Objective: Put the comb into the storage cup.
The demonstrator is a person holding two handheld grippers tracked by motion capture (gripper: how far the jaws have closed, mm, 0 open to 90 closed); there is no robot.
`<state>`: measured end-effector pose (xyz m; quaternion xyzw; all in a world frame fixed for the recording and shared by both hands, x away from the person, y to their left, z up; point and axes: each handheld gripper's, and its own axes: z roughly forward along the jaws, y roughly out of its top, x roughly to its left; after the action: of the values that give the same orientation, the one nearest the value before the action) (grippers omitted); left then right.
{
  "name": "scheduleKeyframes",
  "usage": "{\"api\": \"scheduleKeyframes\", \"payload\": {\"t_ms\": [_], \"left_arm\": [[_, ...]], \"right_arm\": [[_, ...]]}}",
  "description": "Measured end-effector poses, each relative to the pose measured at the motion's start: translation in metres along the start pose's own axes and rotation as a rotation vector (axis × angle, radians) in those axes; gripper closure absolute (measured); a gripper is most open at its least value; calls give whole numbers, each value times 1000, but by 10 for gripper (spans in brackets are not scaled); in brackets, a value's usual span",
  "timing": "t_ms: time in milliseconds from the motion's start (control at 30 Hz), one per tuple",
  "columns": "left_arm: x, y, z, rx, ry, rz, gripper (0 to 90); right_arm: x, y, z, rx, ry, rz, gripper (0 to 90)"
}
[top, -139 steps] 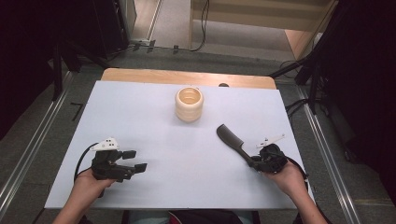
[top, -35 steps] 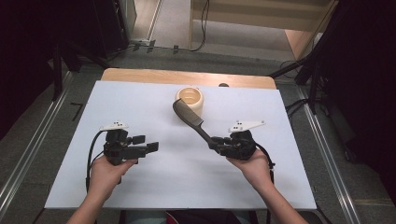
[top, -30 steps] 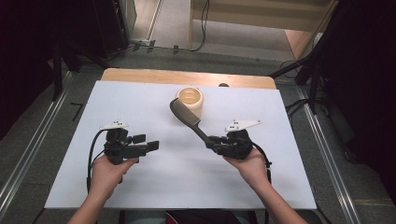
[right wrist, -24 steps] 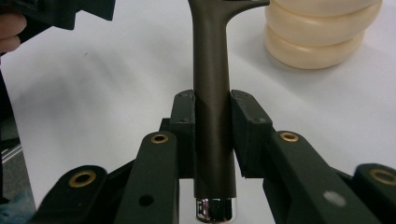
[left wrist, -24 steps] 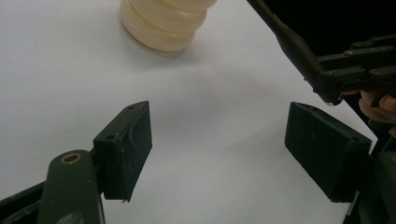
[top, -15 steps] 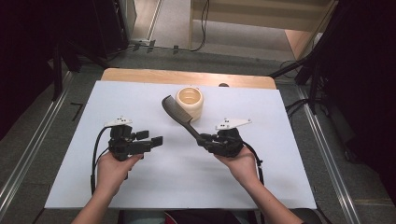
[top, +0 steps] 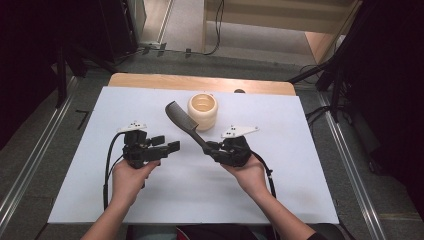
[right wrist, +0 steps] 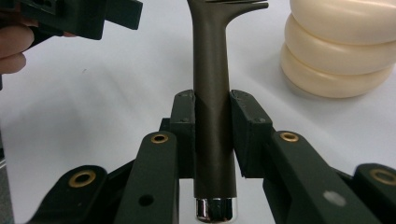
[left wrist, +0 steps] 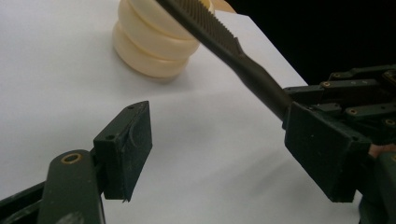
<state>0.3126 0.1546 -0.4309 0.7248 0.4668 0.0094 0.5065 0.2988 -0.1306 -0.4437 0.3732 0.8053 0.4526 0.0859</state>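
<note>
1. The right gripper (top: 210, 148) was closed on the handle of a dark comb (top: 184, 124); in the right gripper view both jaws pressed the handle (right wrist: 212, 116) from the sides.
2. The comb was lifted above the white table (top: 280, 190), with its toothed end just beside the cream ribbed cup (top: 202, 110).
3. The left gripper (top: 169, 147) was open and held nothing, its jaws wide apart in the left gripper view.
4. Both grippers were near each other in front of the cup.

No legible text or labels anywhere.
</note>
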Motion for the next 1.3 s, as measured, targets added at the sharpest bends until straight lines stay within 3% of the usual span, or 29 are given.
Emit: {"api": "scheduleKeyframes", "payload": {"t_ms": [167, 333, 567, 767, 1300], "left_arm": [[-2, 3, 7, -2, -4, -7, 239], [-2, 6, 13, -20, -10, -39, 240], [-2, 8, 19, -49, 13, -56, 252], [-5, 9, 22, -75, 45, -47, 269], [-3, 5, 36, -102, 33, -154, 342]], "right_arm": [[4, 2, 8, -9, -5, -1, 704], [7, 3, 14, -18, -11, -1, 704], [9, 3, 21, -26, -6, 19, 704], [14, 4, 25, -42, -5, 22, 704], [19, 4, 30, -69, -17, 33, 704]]}}
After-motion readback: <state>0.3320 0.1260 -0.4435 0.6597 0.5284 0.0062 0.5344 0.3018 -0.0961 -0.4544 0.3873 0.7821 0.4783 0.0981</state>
